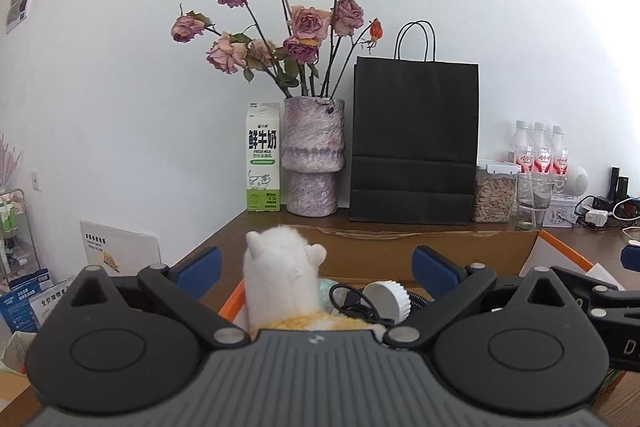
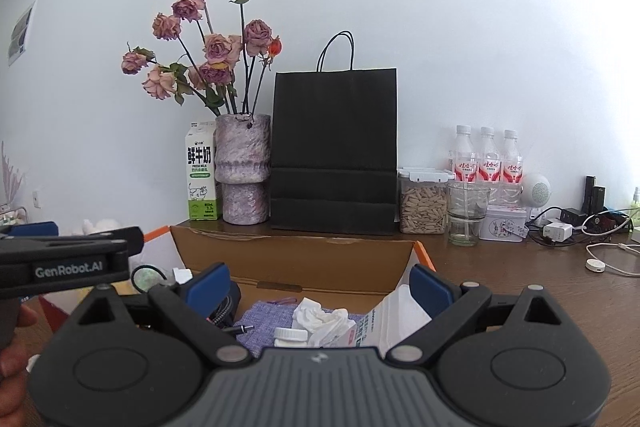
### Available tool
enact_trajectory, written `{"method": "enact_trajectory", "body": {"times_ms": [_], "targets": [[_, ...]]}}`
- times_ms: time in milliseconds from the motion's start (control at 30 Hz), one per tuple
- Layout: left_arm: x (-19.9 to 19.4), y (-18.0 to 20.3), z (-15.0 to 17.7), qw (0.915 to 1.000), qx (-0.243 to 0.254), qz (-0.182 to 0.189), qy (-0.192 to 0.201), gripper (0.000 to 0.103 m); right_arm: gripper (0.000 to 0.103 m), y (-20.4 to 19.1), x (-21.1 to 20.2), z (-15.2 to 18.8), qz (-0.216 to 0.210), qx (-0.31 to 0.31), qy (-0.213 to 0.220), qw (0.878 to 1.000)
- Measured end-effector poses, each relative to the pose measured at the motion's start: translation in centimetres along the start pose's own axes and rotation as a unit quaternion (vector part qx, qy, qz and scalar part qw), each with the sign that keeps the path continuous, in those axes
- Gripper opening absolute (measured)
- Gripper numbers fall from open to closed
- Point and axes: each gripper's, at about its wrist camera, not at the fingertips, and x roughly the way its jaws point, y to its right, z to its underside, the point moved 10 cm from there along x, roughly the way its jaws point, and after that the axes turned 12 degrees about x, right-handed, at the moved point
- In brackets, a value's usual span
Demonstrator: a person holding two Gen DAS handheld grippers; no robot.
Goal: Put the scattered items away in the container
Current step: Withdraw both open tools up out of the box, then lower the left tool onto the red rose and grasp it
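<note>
A white plush toy (image 1: 280, 279) stands upright in the open cardboard box (image 1: 420, 251) with orange edges. My left gripper (image 1: 316, 259) is open, its blue fingers (image 1: 200, 267) wide on either side of the plush and apart from it. A white round cap (image 1: 390, 297) and a black cable (image 1: 356, 303) lie beside the plush. My right gripper (image 2: 320, 273) hangs open over the box (image 2: 296, 263), holding nothing. Below it lie a purple cloth (image 2: 268, 315), crumpled tissue (image 2: 320, 317), a small white bottle (image 2: 291, 335) and a white carton (image 2: 394, 323).
Behind the box stand a milk carton (image 2: 201, 179), a vase of dried roses (image 2: 242, 171), a black paper bag (image 2: 334, 151), a seed jar (image 2: 423, 205), a glass (image 2: 466, 213) and three bottles (image 2: 488, 159). Chargers and cables (image 2: 560, 227) lie right. The table ends left (image 1: 208, 239).
</note>
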Motion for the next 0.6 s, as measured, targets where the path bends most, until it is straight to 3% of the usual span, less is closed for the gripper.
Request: {"method": "enact_trajectory", "body": {"times_ms": [300,600], "targets": [[-3.2,-3.3,1.6,0.9989,0.002,0.006,-0.046,0.103,0.097,0.3,-3.9,1.0,0.001,-0.014,-0.017,1.0],[-5.5,-0.3,4.8,0.9924,0.056,0.055,-0.094,0.103,0.097,0.8,-6.8,4.0,0.003,-0.035,-0.081,0.996]]}}
